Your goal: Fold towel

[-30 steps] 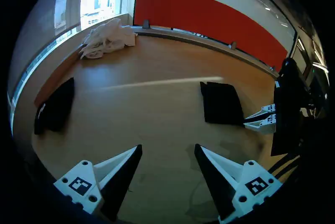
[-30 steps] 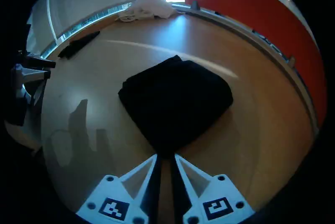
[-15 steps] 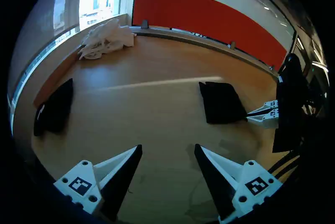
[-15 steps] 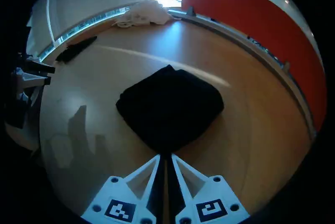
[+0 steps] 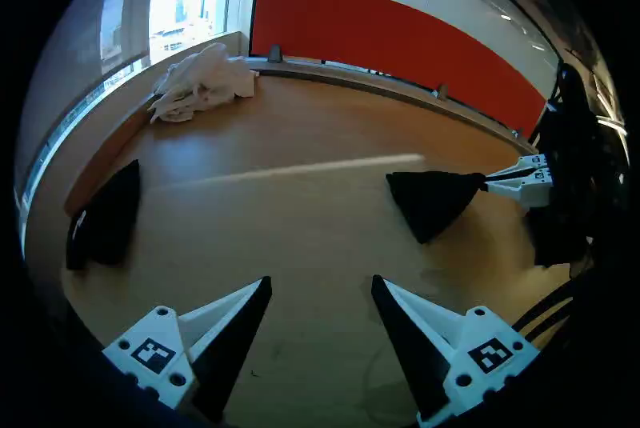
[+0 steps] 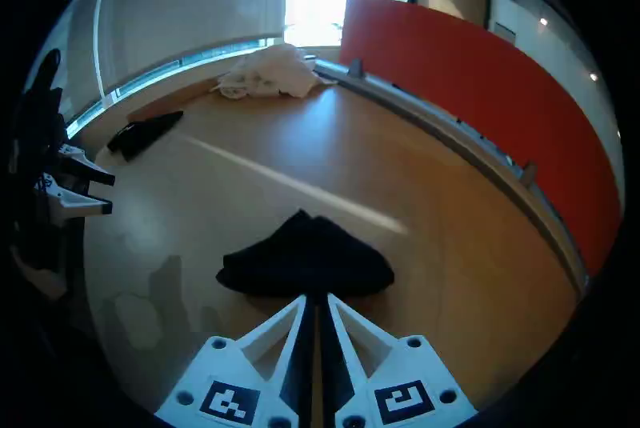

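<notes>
Left gripper view: the wooden table (image 5: 304, 132) takes up most of the scene, and its far edge runs along the foot of a long red panel (image 5: 400, 36). A heap of white cloth (image 5: 200, 80) lies on the table at the window end of the red panel, just in front of it. A folded dark cloth (image 5: 104, 216) lies well away from the panel, at the table's near left edge.

The black towel (image 5: 432, 200) is out on the table in front of the panel's other end, apart from the panel. One of its corners rises to a point and the rest slopes down to the wood. That point ends between the fingertips of the right gripper (image 5: 490, 180), which reaches in from the side below the panel's far end.

The left gripper (image 5: 320, 279) is farthest from the panel. Its fingers are spread wide, with nothing between them, above bare wood.

In the right gripper view, the towel (image 6: 308, 260) lies bunched low, with the panel off to its right. Its near corner runs into the narrow slot of the right gripper (image 6: 317, 300), whose fingers are pressed almost together on the cloth. The left gripper (image 6: 110, 193) sits at the table edge opposite the panel with its fingers apart.
</notes>
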{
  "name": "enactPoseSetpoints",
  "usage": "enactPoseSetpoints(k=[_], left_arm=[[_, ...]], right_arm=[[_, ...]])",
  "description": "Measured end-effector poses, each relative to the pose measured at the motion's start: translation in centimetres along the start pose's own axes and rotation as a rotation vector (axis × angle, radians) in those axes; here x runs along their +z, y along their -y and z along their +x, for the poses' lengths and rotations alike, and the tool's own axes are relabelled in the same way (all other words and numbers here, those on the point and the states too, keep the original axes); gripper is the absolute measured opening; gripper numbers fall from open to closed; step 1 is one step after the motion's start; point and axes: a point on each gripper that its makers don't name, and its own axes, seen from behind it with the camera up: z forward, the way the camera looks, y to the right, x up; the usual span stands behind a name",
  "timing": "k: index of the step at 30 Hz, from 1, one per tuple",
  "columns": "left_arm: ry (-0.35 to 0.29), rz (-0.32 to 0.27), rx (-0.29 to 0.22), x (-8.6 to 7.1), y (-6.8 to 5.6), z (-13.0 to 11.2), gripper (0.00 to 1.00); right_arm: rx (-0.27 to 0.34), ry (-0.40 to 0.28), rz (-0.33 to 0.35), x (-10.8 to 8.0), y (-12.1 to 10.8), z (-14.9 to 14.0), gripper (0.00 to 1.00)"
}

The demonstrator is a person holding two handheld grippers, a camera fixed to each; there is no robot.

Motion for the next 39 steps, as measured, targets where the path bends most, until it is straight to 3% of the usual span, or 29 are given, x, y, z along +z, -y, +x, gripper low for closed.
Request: enactPoseSetpoints(k=[7, 15, 24, 39], left_arm=[[-0.022, -0.017, 0.016, -0.3, -0.4, 1.1, 0.93], [-0.05, -0.051, 0.016, -0.5, -1.5, 2.6, 0.93], [-0.06, -0.082, 0.026, -0.5, -2.9, 3.3, 0.93], [-0.053, -0.099, 0.053, 0.0, -4.5, 3.5, 0.93]], right_arm=[[-0.016, -0.06, -0.029, -2.6, -0.8, 5.2, 0.03], [-0.007, -0.108, -0.048, -6.2, -1.8, 8.7, 0.03], [0.0, -0.13, -0.091, -9.5, -3.7, 9.2, 0.03], [0.035, -0.139, -0.127, -13.1, -7.5, 7.9, 0.03]])
